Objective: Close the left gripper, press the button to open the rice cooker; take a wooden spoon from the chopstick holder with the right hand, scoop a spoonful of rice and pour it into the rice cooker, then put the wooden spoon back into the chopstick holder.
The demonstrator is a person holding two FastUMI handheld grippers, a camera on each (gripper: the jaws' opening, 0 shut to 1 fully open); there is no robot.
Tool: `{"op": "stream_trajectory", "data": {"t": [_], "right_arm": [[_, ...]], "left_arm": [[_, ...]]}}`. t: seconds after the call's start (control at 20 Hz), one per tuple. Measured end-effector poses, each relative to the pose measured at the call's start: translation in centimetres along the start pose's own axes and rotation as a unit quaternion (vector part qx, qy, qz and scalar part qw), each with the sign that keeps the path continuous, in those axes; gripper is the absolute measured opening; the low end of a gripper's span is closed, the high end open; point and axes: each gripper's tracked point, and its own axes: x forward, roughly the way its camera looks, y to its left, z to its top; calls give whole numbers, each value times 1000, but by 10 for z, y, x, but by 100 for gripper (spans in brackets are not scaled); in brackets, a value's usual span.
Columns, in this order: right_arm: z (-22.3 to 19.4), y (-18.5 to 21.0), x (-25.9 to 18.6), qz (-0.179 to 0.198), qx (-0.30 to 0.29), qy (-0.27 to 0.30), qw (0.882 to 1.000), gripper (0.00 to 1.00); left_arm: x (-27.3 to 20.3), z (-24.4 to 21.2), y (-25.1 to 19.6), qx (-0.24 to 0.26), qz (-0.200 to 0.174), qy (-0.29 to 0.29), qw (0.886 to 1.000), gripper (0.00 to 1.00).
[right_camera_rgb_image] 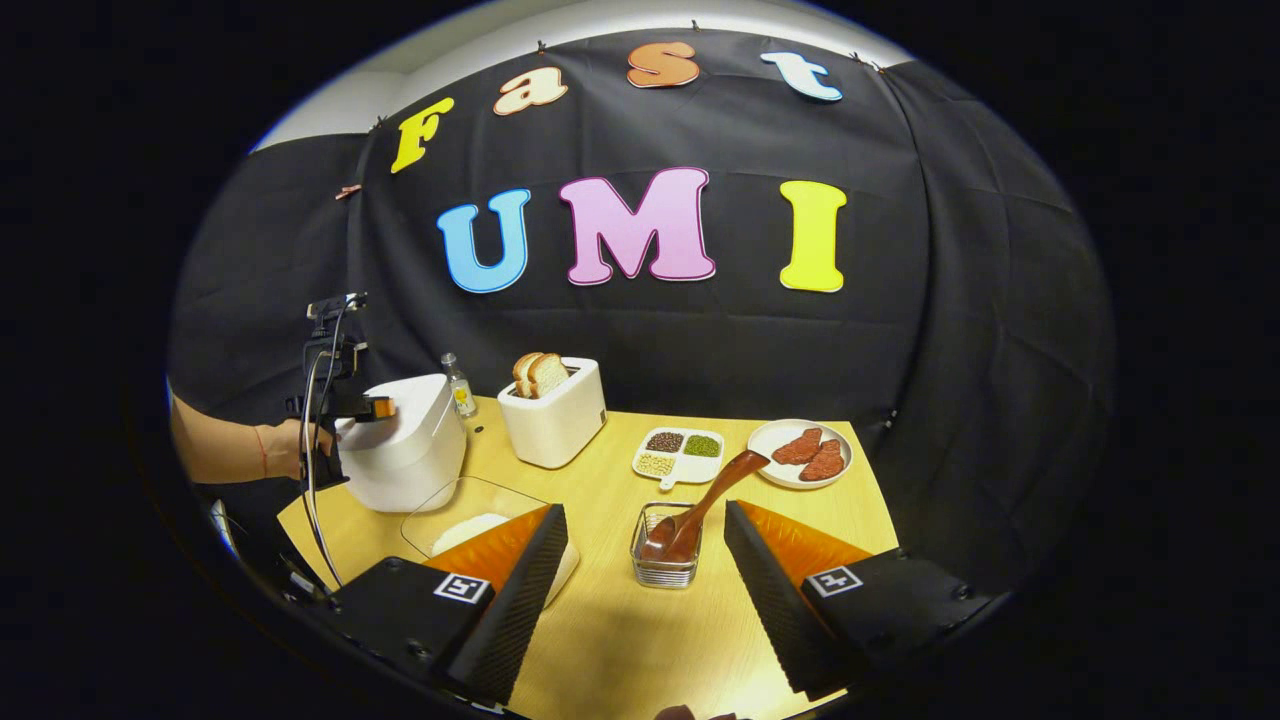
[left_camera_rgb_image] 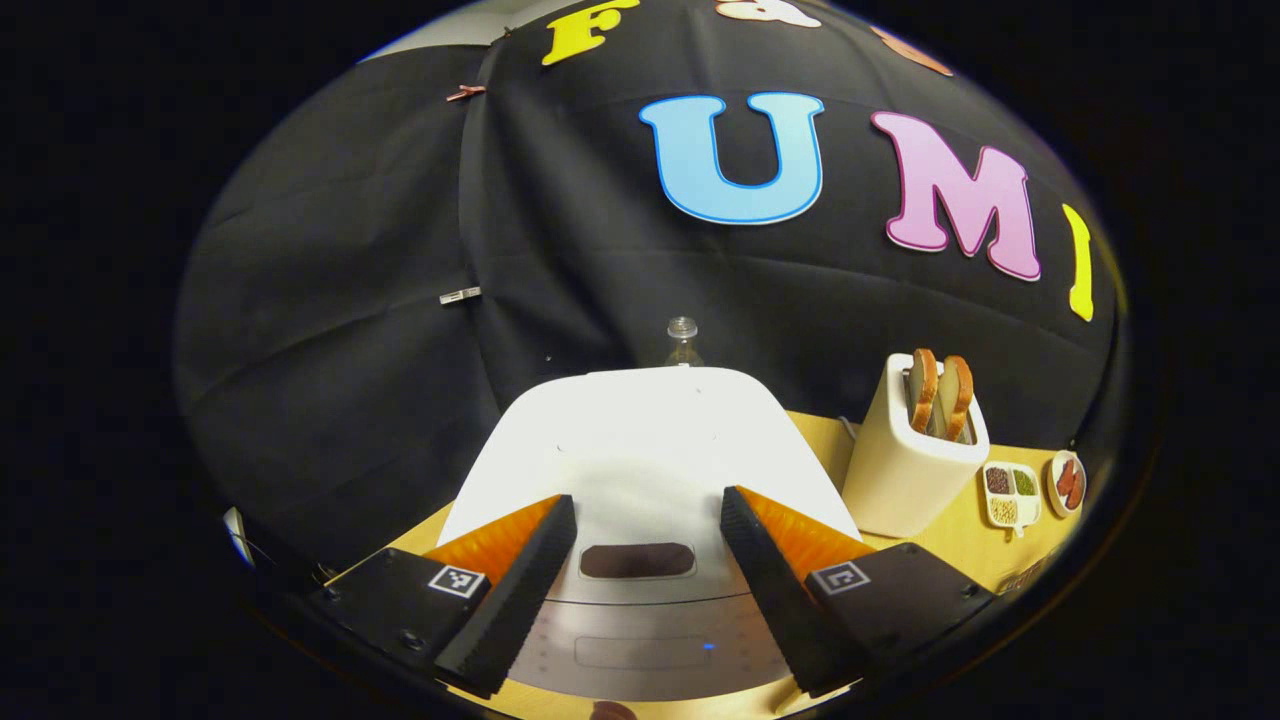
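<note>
Left gripper (left_camera_rgb_image: 648, 520): fingers spread wide, nothing pinched, hanging just above the front of the rice cooker (left_camera_rgb_image: 650, 440), lid down. Between the fingers, a dark oval button (left_camera_rgb_image: 637, 560) on the cooker's front; below it a silver panel with one small blue light, its markings too faint to make out. Behind the cooker, just past its far edge, the cap and neck of a small bottle (left_camera_rgb_image: 683, 340), the rest hidden by the lid. To the right of the right finger, a toaster (left_camera_rgb_image: 915, 450) with two slices of bread, then a divided dish (left_camera_rgb_image: 1010, 493) of grains and a plate (left_camera_rgb_image: 1066, 482) cut off near the edge of view. Right gripper (right_camera_rgb_image: 645, 535): fingers likewise spread, holding nothing, above the wooden table (right_camera_rgb_image: 620, 630). Straight ahead between the fingers, the chopstick holder (right_camera_rgb_image: 665, 555), a clear square glass, with the wooden spoon (right_camera_rgb_image: 705, 505) leaning up and to the right; bowl end low in the glass, hard to read through it. Partly behind the left finger, a clear container of rice (right_camera_rgb_image: 470, 525), near corner hidden. Farther off to the left, seen from the right gripper view, a hand (right_camera_rgb_image: 290, 450) holding the other gripper at the cooker, its fingertips small and hard to separate there.
</note>
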Motion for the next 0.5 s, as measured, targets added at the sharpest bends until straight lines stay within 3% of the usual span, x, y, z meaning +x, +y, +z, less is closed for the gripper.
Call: {"op": "stream_trajectory", "data": {"t": [0.25, 0.5], "right_arm": [[-5, -11, -1, 0, -1, 2, 1000, 99], [0, -30, -2, -14, 14, -4, 1000, 99]], "left_arm": [[-20, 14, -9, 20, -15, -40, 999, 98], [-60, 57, -60, 42, -66, -118, 990, 98]]}}
